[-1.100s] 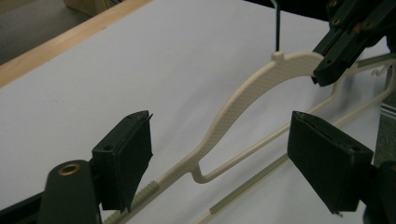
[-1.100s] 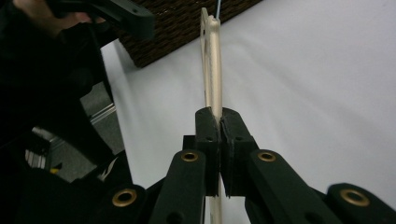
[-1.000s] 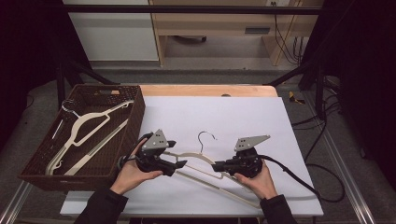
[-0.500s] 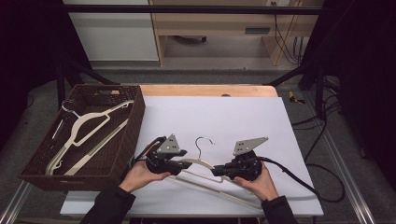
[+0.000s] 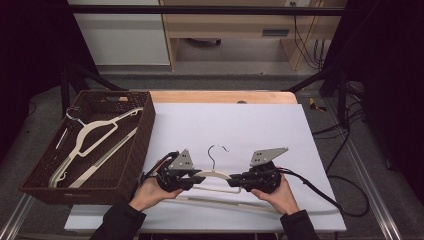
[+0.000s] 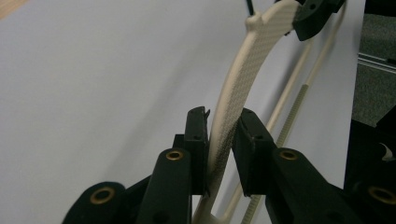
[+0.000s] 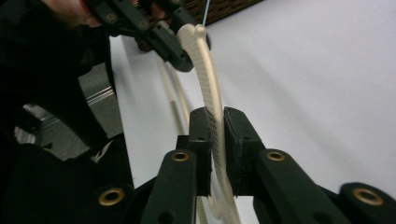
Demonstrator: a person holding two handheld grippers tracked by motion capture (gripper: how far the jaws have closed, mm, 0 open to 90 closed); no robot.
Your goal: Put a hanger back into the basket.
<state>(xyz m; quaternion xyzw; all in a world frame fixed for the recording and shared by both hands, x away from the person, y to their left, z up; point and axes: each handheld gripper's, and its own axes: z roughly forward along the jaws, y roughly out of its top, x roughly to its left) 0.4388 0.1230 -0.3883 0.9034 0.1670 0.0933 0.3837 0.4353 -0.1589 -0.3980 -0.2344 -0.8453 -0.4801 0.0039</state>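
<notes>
Both grippers are gripping the cream hanger (image 5: pixel 215 176) just above the surface (image 5: pixel 240 125): the left gripper (image 6: pixel 219 154) has just been closing its fingers onto one shoulder, while the right gripper (image 7: pixel 215 144) is pinching the other. Judged next: carrying it level toward the wicker basket (image 5: pixel 142 145).

- We hold our left hand-held gripper (image 5: pixel 192 179) near the desk's front edge, left of centre, lying about level and pointing right. Its jaws have just been closing; a hanger arm sits between them.
- Our right hand-held gripper (image 5: pixel 235 181) lies level too, pointing left at the other.
- Its jaws have just been opening slightly, yet press a hanger arm.
- Both forearms enter from the front edge.
</notes>
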